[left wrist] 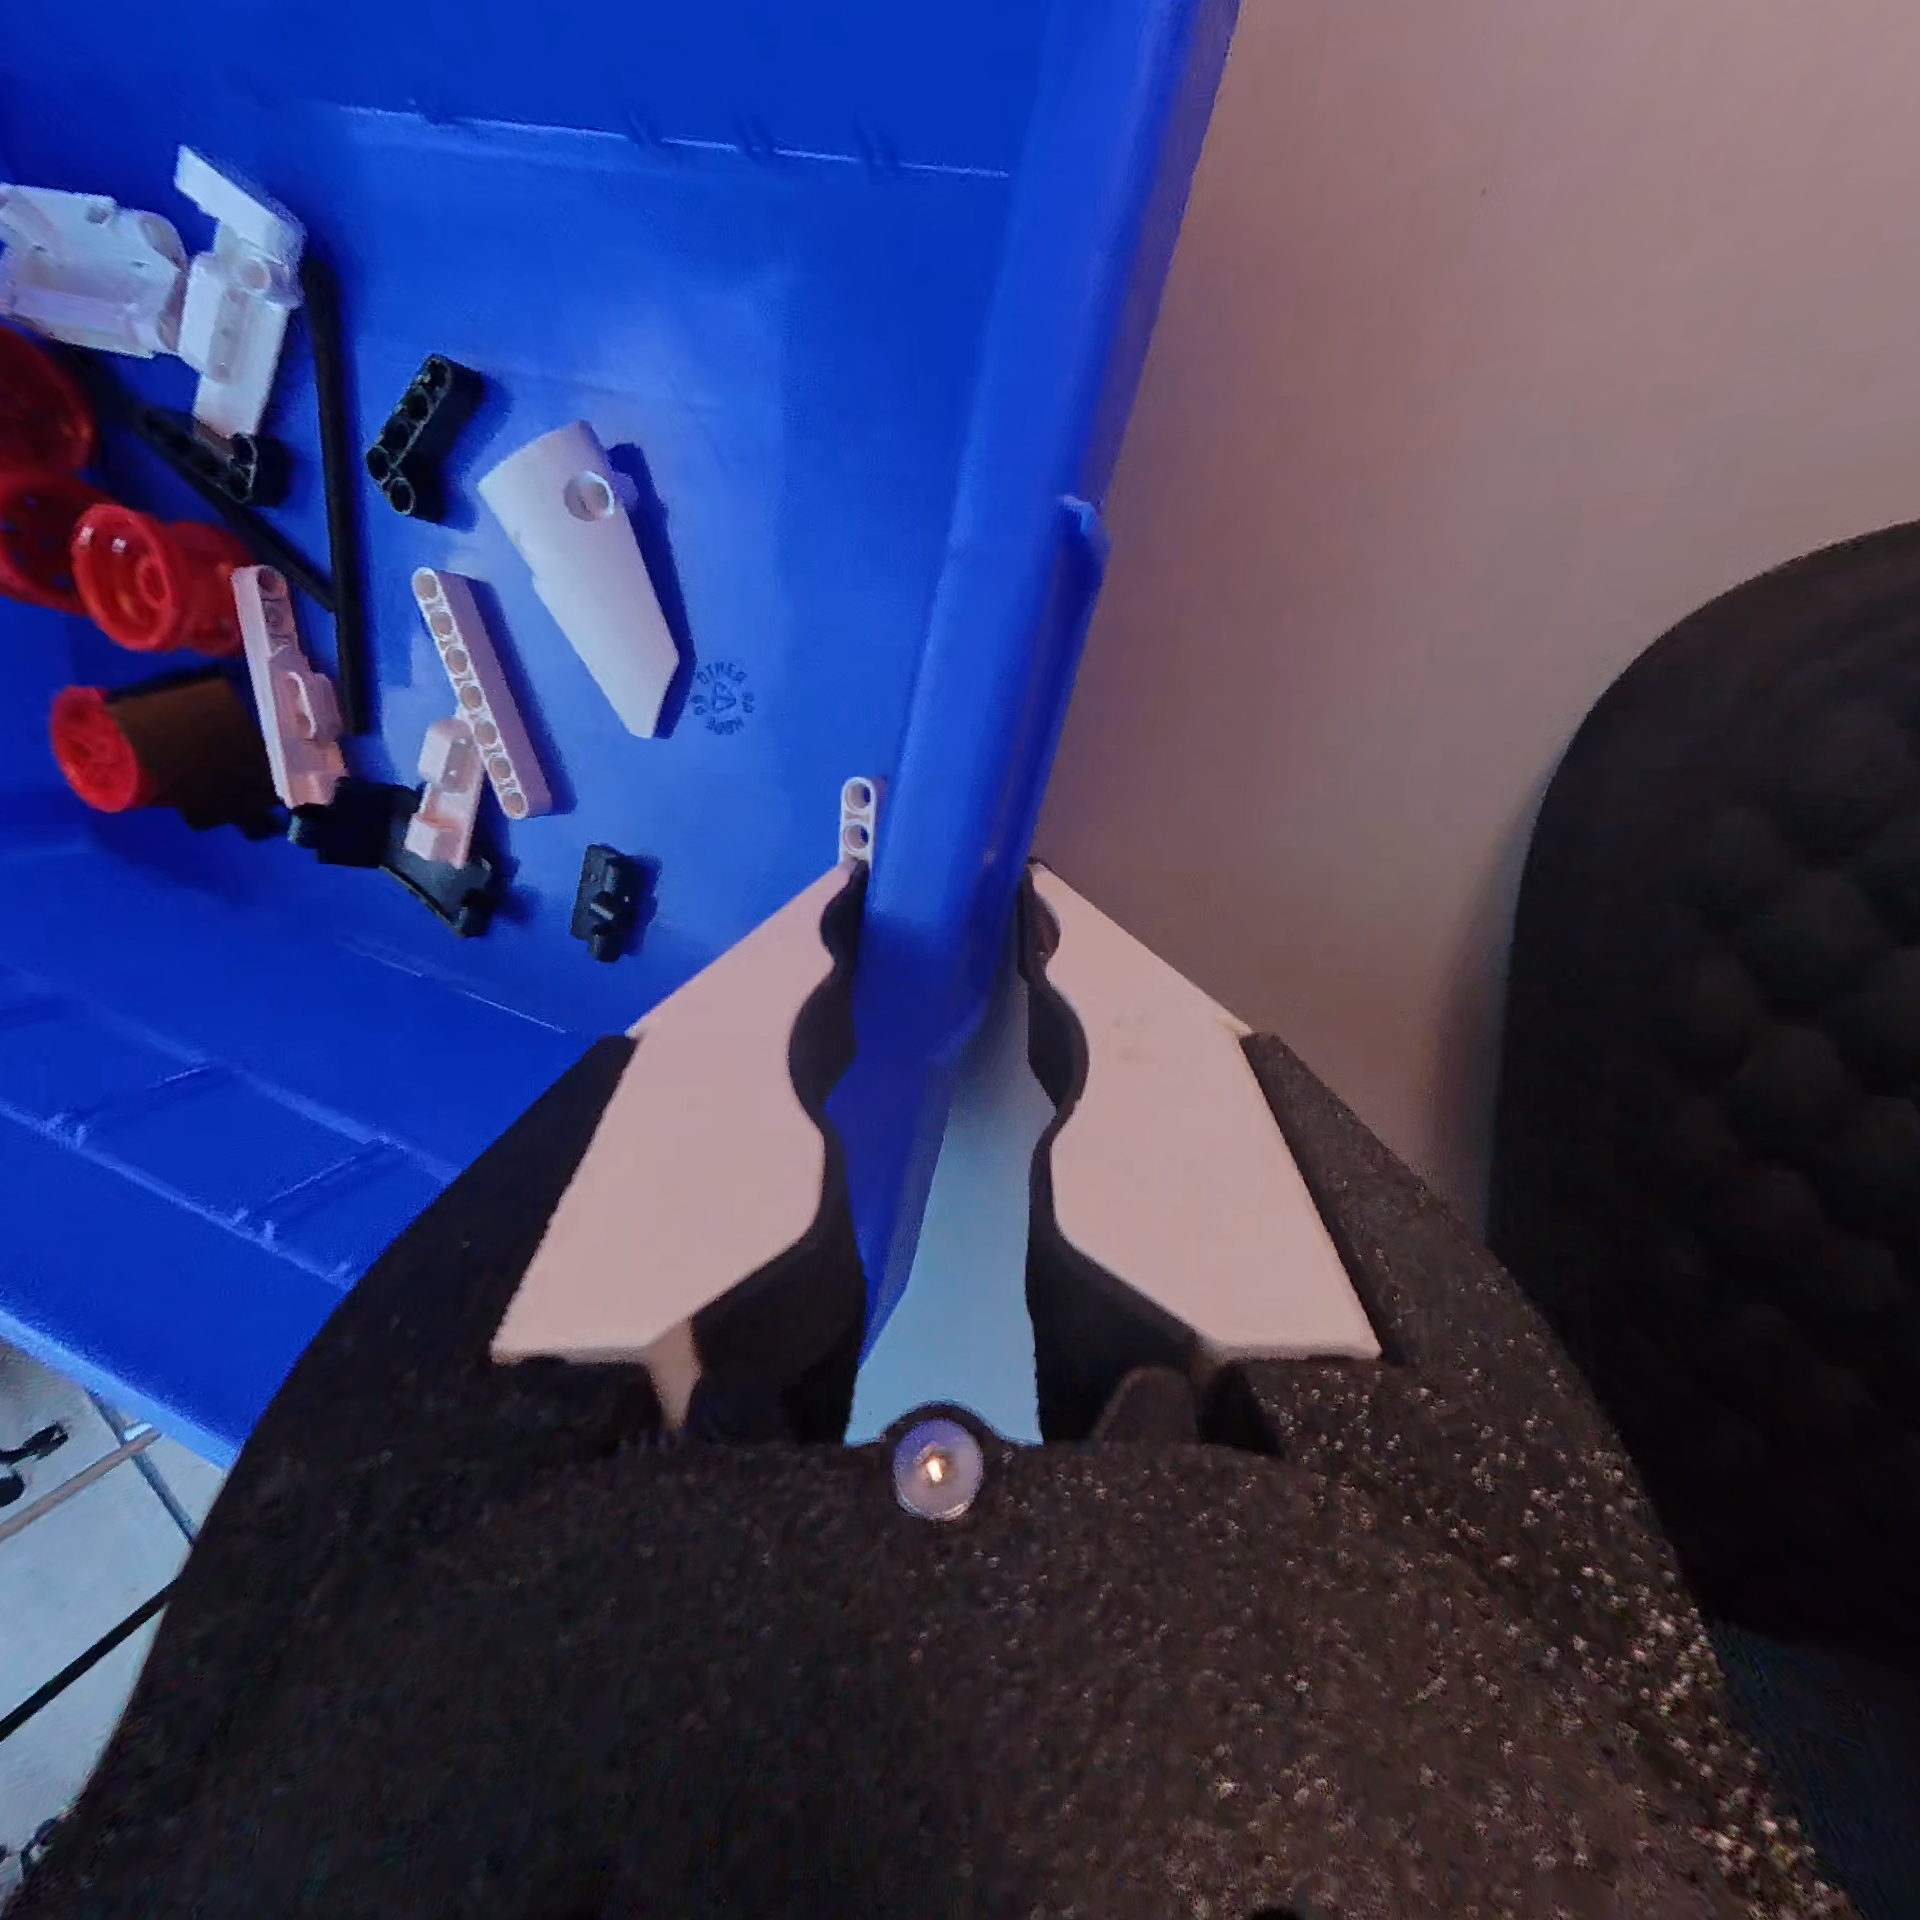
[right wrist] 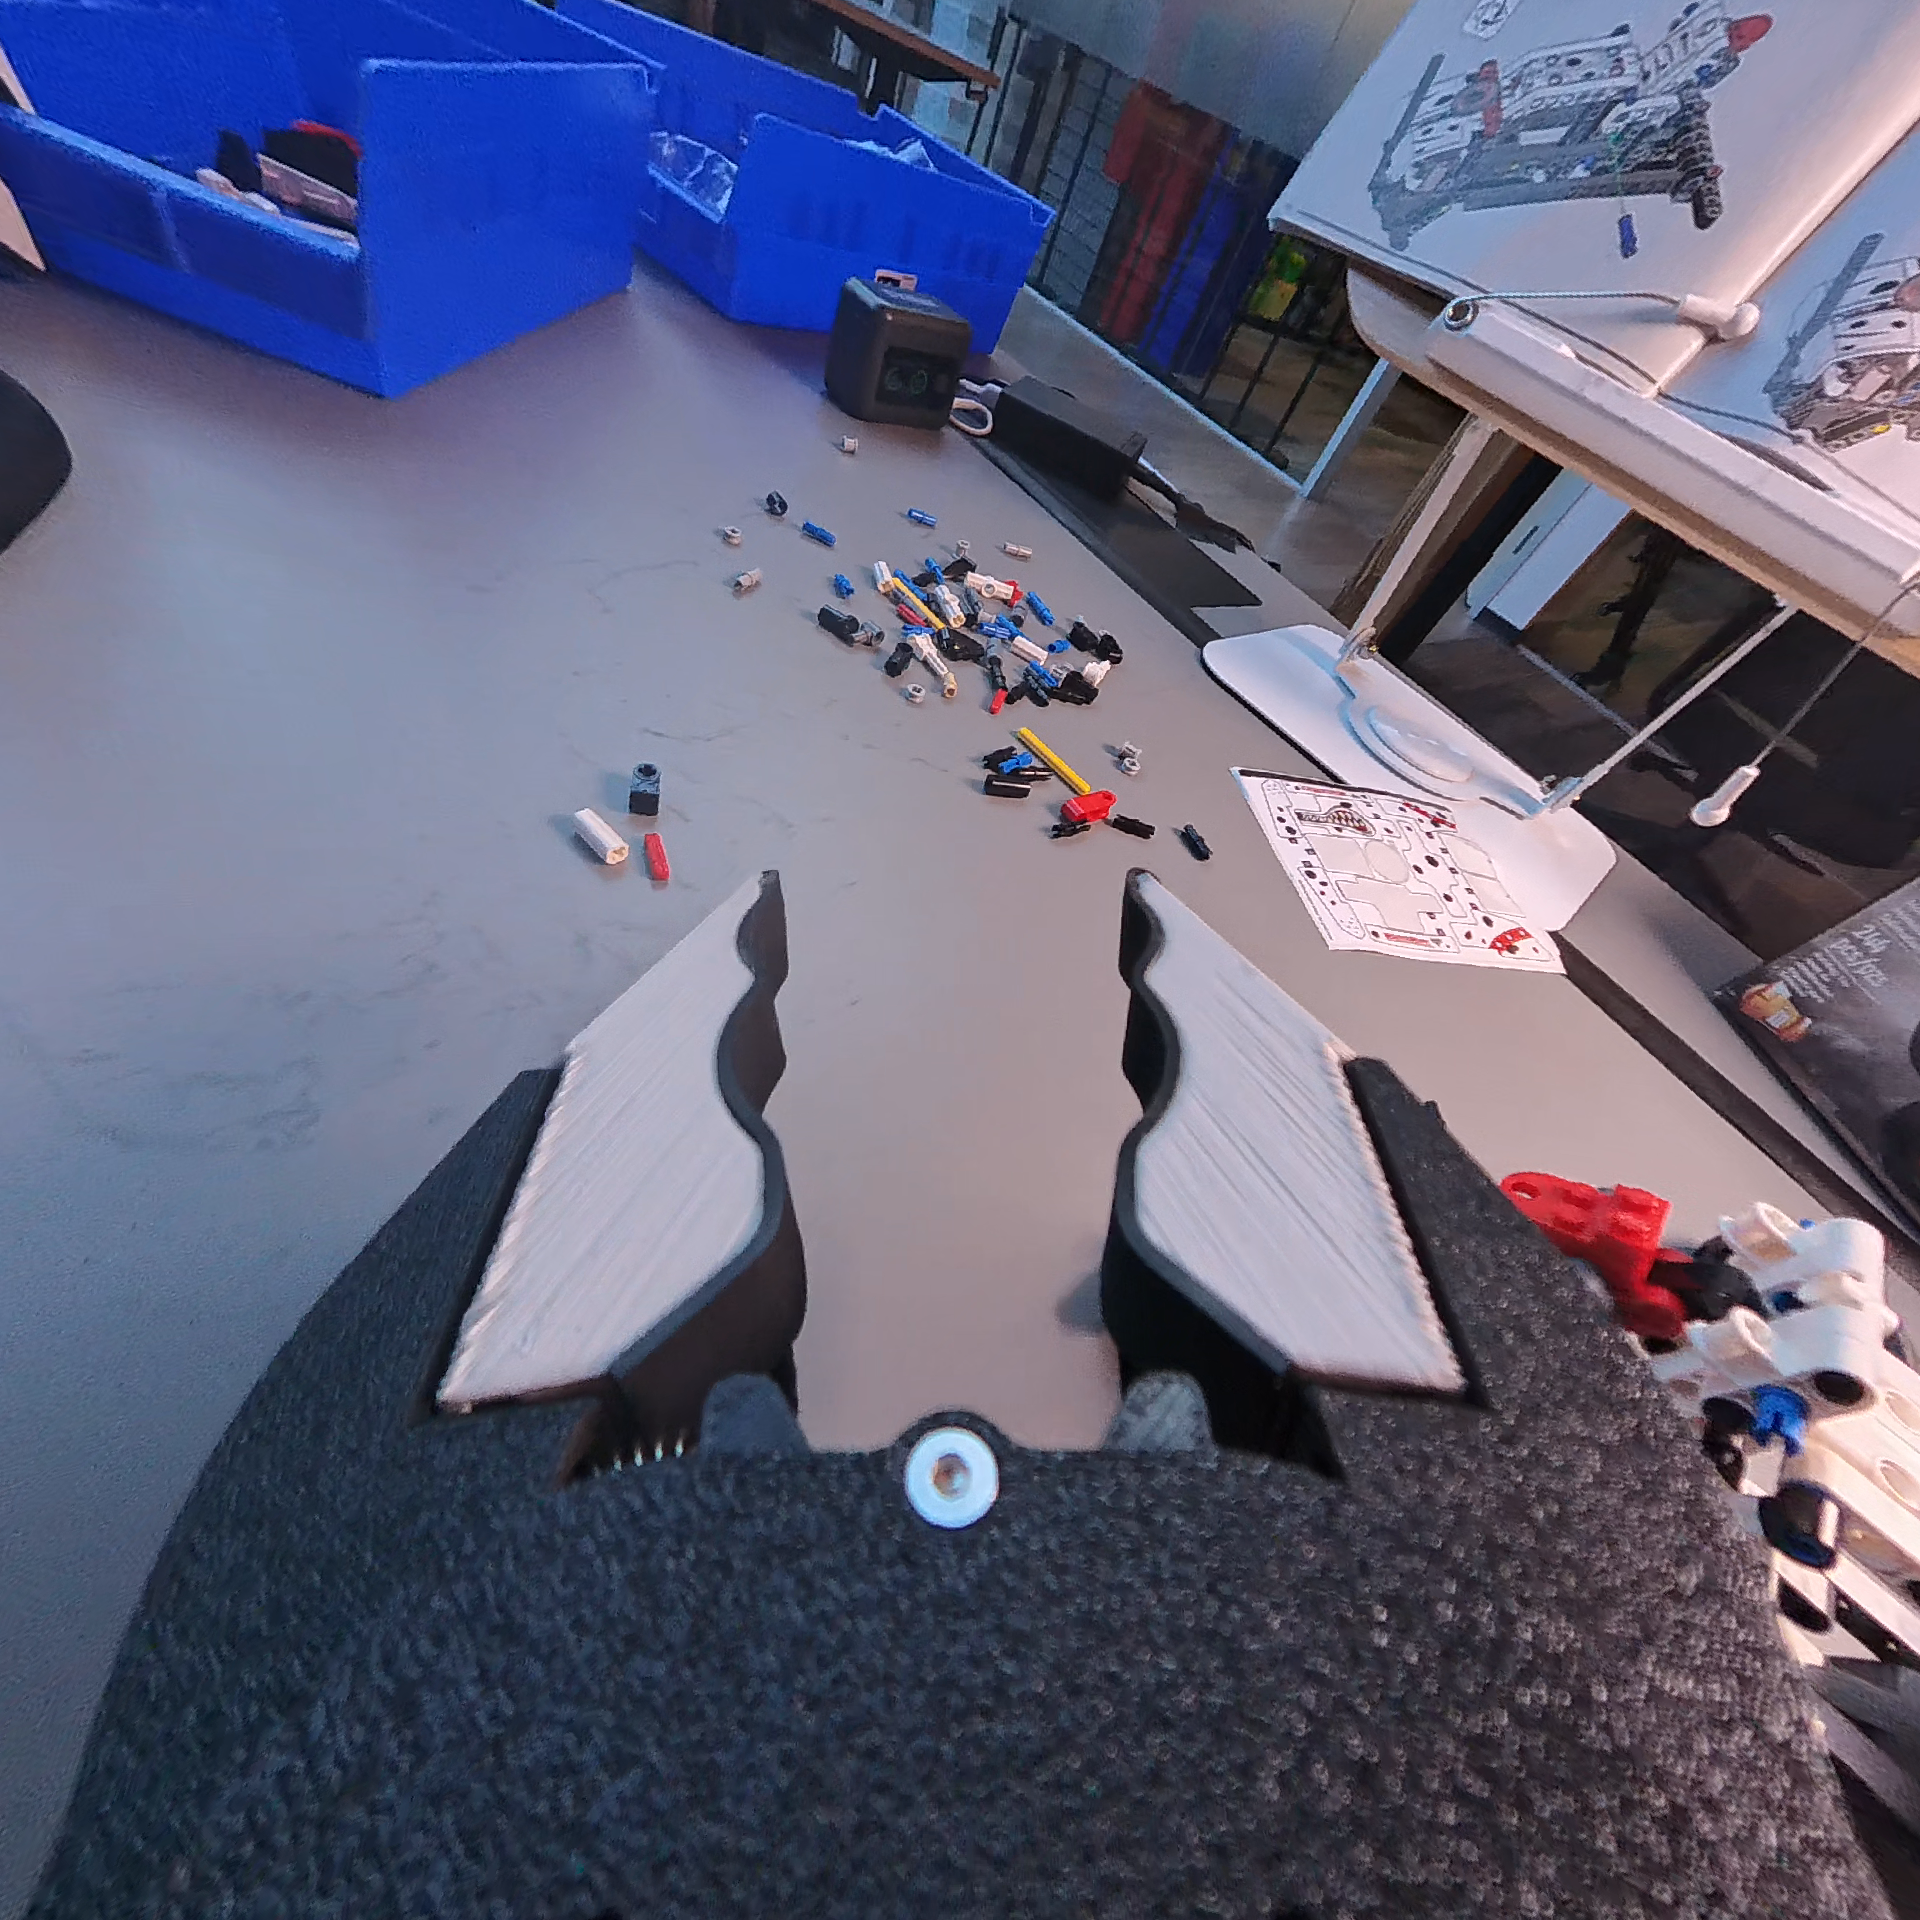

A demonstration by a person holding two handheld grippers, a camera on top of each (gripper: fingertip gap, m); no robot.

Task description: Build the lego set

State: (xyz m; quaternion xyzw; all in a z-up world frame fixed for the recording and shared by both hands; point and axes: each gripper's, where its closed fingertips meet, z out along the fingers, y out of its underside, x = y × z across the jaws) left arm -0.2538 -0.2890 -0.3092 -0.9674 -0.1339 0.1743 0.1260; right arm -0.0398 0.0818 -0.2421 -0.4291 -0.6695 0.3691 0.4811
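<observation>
The left gripper (left wrist: pixel 940 868) is straddling the wall of the blue bin (left wrist: pixel 966 623), jaws parted around it, while the right gripper (right wrist: pixel 951 878) is hovering spread and empty over the grey table (right wrist: pixel 312 644)

Inside the bin, glossy red wheel hubs (left wrist: pixel 145 603), a white holed beam (left wrist: pixel 478 691), a smooth curved white panel (left wrist: pixel 597 577) and a short white beam (left wrist: pixel 858 821) leaning on the wall are lying loose; all are looking light, rigid and slippery, so pinching a beam across its flat sides is likely working best. Across the table a scatter of small pins (right wrist: pixel 966 634) is waiting ahead of the fingers, a white sticker sheet (right wrist: pixel 1392 873) is lying to the right, and the white-and-red partial build (right wrist: pixel 1787 1351), probably fragile at its joints, is sitting just beside the right gripper's body
</observation>
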